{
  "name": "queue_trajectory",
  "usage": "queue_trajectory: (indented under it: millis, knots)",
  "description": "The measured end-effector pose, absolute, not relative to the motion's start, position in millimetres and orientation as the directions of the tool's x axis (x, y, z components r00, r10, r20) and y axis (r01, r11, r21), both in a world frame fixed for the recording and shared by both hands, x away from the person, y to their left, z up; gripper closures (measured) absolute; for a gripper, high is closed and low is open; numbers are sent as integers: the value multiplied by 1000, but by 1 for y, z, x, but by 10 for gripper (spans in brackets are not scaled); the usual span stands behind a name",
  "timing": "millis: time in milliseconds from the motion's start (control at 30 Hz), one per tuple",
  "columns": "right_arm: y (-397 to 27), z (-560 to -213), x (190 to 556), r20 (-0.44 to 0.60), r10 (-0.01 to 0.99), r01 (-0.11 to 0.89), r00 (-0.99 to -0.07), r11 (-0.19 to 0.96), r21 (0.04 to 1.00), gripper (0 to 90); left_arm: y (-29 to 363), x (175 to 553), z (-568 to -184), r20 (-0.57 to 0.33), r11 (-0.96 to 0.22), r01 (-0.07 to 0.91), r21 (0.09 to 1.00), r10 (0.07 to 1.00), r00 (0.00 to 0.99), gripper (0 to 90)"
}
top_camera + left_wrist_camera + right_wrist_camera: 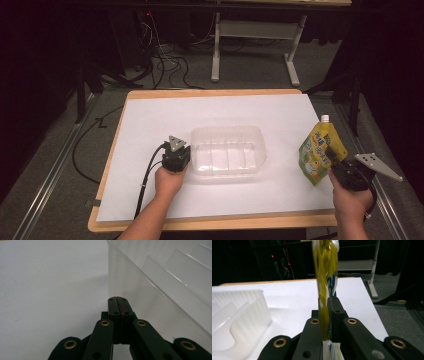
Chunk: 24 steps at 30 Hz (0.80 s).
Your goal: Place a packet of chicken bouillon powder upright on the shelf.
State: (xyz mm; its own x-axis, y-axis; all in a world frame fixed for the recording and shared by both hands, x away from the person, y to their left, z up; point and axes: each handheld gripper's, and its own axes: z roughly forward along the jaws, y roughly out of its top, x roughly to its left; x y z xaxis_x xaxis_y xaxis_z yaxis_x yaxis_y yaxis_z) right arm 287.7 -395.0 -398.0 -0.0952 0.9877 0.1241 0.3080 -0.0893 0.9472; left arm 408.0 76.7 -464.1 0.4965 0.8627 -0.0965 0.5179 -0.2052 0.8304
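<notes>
A clear plastic tub [227, 151] with low dividers sits in the middle of the white sheet [150, 120]. My left gripper [176, 152] rests on the sheet against the tub's left end, jaws shut with nothing between them [117, 300]; the tub wall [140, 285] rises just to its right. My right gripper [336, 162] holds a yellow spouted drink pouch [320, 150] up off the table at the right edge, upright with its white cap on top. In the right gripper view the jaws [327, 315] are shut on the pouch [325, 270], seen edge-on.
The white sheet covers a wooden table [210, 93]. The tub [237, 315] lies to the left of my right gripper. Beyond the table are a white desk frame [260, 45], cables on the floor [165, 60] and dark stands at both sides.
</notes>
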Motion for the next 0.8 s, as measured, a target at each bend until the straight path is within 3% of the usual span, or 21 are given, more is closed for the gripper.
queue_trajectory:
  millis: [400, 800]
  knots:
    - [-390, -388, 281, 147, 984, 277, -100, -115, 954, 900, 77, 389, -460, -68, -243, 470, 849, 831, 553, 900]
    - [-381, -380, 276, 144, 980, 243, -136, -108, 964, 900, 65, 394, -461, -78, -234, 478, 847, 834, 546, 900]
